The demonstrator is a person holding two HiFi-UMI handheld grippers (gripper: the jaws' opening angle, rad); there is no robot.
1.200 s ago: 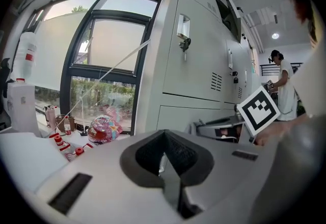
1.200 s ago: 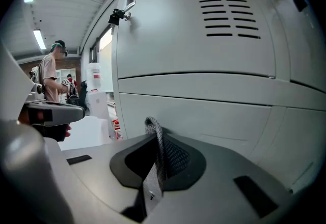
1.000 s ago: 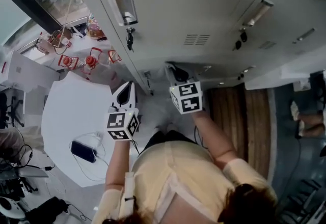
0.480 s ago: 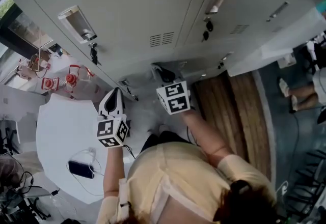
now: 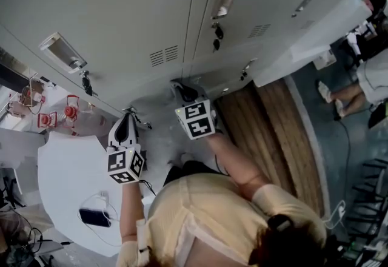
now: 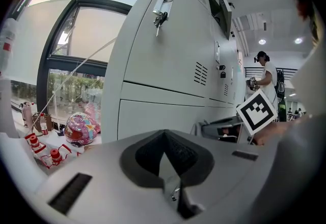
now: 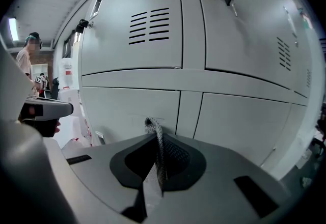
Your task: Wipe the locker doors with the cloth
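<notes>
Grey locker doors (image 5: pixel 121 11) fill the top of the head view. My right gripper (image 5: pixel 183 91) points at the lower row of lockers and is shut on a small grey woven cloth (image 7: pixel 152 127). A fold of the cloth sticks out past the jaws, close to a lower locker door (image 7: pixel 132 111); I cannot tell if it touches. My left gripper (image 5: pixel 125 123) hangs to the left beside the end of the lockers (image 6: pixel 168 55), shut with nothing in it (image 6: pixel 164 139). In the left gripper view the right gripper's marker cube (image 6: pixel 259 112) shows at the right.
A white table (image 5: pixel 66 168) with a phone (image 5: pixel 91 217) and cables stands at the left, and red items (image 5: pixel 66 115) and a colourful helmet (image 6: pixel 80 129) lie near the window. Keys hang in the locks (image 5: pixel 216 32). A wooden strip (image 5: pixel 273 132) runs at the right, with a person (image 5: pixel 364 84) beyond.
The head view has swung along the lockers, so more doors show at the top. Both grippers sit a little further left in it. The right gripper still holds the cloth.
</notes>
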